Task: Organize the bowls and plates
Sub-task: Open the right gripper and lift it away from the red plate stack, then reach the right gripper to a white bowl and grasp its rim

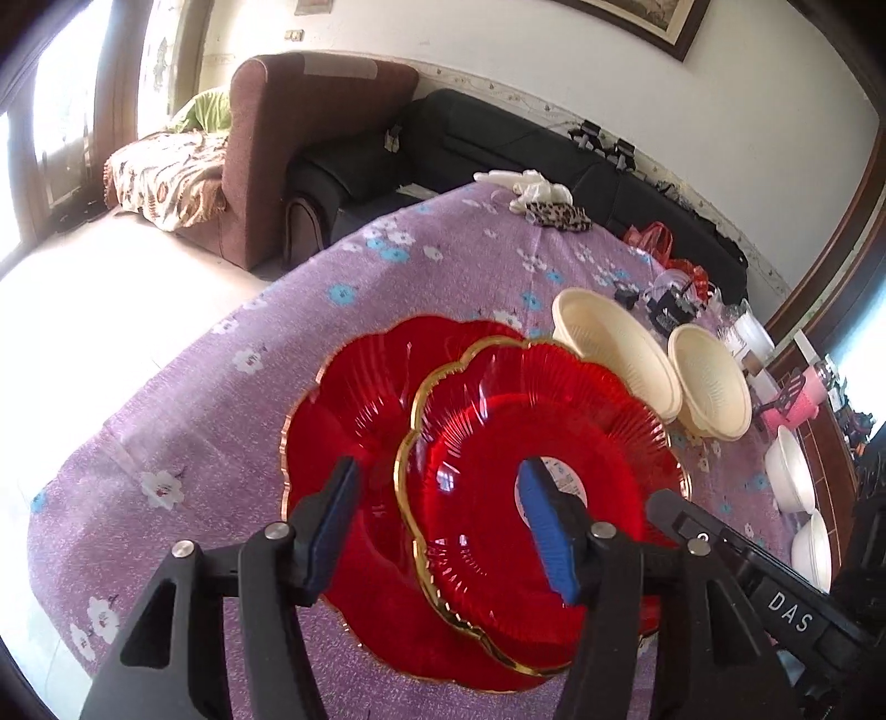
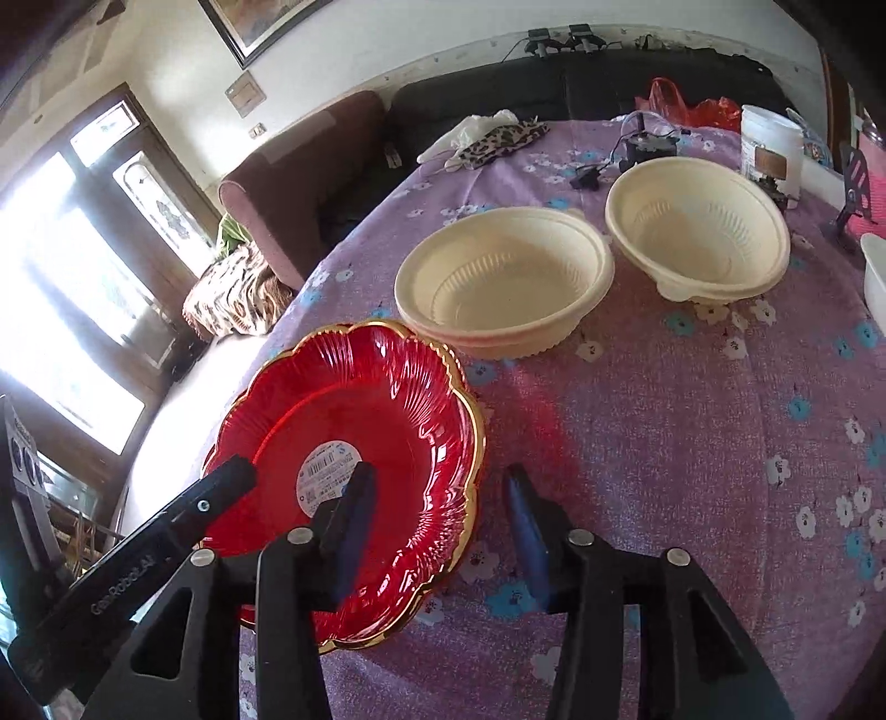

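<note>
A round table wears a lilac cloth (image 2: 692,421) printed with small white and blue flowers. Two red plates with scalloped gold rims lie near its edge: the upper plate (image 1: 531,498) overlaps the lower plate (image 1: 343,421), offset toward the bowls, and carries a white label at its centre. The left gripper (image 1: 437,531) hangs above them with its blue-padded fingers spread wide, one over each plate, holding nothing. The right gripper (image 2: 437,531) is likewise spread, its left finger over the upper plate's rim and its right finger over bare cloth; whether either touches is unclear. Just beyond the plates sit two cream bowls, the near bowl (image 2: 504,288) touching the plate's rim and the far bowl (image 2: 698,232) just beside it. Two white bowls (image 1: 797,504) stand at the table's right side. Farther back lie a leopard-print cloth (image 2: 498,141), a red bag (image 2: 686,108) and a white tub (image 2: 772,147). Behind the table are a black sofa (image 1: 498,149), a brown armchair (image 1: 293,138) with a patterned throw, a framed picture (image 1: 653,22) on a pale wall, and bright glazed doors (image 2: 83,277).
</note>
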Tool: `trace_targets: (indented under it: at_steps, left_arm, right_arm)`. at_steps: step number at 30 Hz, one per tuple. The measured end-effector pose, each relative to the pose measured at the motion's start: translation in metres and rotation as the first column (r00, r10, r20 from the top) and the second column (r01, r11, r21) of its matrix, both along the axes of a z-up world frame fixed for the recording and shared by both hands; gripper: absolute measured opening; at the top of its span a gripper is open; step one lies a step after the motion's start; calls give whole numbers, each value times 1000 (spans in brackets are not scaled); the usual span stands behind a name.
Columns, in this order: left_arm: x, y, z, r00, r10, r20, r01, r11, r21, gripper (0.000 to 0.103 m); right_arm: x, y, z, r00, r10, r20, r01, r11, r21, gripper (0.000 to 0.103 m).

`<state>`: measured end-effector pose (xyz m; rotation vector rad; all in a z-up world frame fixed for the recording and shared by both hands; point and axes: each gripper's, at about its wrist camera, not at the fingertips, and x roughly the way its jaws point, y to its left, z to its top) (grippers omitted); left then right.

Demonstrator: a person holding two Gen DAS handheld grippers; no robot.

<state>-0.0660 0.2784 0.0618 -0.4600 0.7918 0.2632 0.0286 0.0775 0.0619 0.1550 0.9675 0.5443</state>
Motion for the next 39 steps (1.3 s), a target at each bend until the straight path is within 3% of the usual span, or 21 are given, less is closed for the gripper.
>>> trace_targets:
  at_steps: [5, 8, 11, 14, 16, 17, 18, 19, 20, 22, 26, 29, 34, 39]
  left_arm:
    - [-14, 8, 11, 998, 53, 40, -53, 998, -19, 70]
    - [-21, 8, 17, 996, 68, 55, -67, 998, -11, 71]
    - [-29, 0, 26, 994, 67, 81, -70, 997, 26, 71]
    - [-38, -19, 40, 989, 52, 140, -67, 993, 102, 71]
    - [-48, -38, 54, 977, 42, 209, -80, 981, 178, 74]
    - [-55, -50, 61, 967, 33, 254, -90, 972, 216, 83]
    - [-59, -56, 67, 958, 27, 285, -99, 966, 239, 94]
    - [-67, -67, 73, 944, 17, 330, -111, 957, 268, 98]
    - [-73, -78, 79, 930, -3, 369, -111, 951, 288, 103]
    - [-77, -92, 85, 915, -57, 398, -77, 947, 311, 103]
    - [-61, -129, 82, 932, -176, 318, 52, 931, 361, 103]
    - [-50, -150, 69, 940, -237, 247, 138, 923, 359, 103]
    - [-35, -177, 45, 933, -328, 148, 265, 905, 333, 103]
    - [-22, -193, 26, 928, -366, 74, 332, 898, 288, 103]
  right_arm:
    - [-9, -13, 9, 999, -18, 28, 17, 1000, 20, 59]
    - [-17, -26, 13, 998, -38, 56, 37, 999, 18, 62]
    - [-31, -48, 17, 992, -71, 108, 71, 997, -1, 63]
    - [-45, -75, 22, 977, -125, 171, 130, 991, -19, 70]
    - [-61, -96, 27, 944, -189, 269, 214, 975, -66, 74]
    - [-67, -102, 30, 923, -212, 322, 254, 963, -95, 76]
    - [-78, -111, 33, 882, -244, 403, 322, 936, -138, 84]
    - [-86, -120, 34, 845, -269, 463, 379, 911, -162, 95]
    - [-92, -126, 34, 821, -281, 497, 409, 897, -169, 99]
    - [-99, -148, 30, 788, -312, 530, 459, 872, -169, 102]
    - [-88, -193, 15, 848, -366, 383, 450, 880, -154, 102]
    - [-88, -225, 5, 849, -409, 334, 477, 865, -153, 102]
    - [-99, -286, 3, 809, -497, 315, 559, 816, -149, 102]
    - [-98, -358, 7, 733, -626, 268, 670, 733, -121, 102]
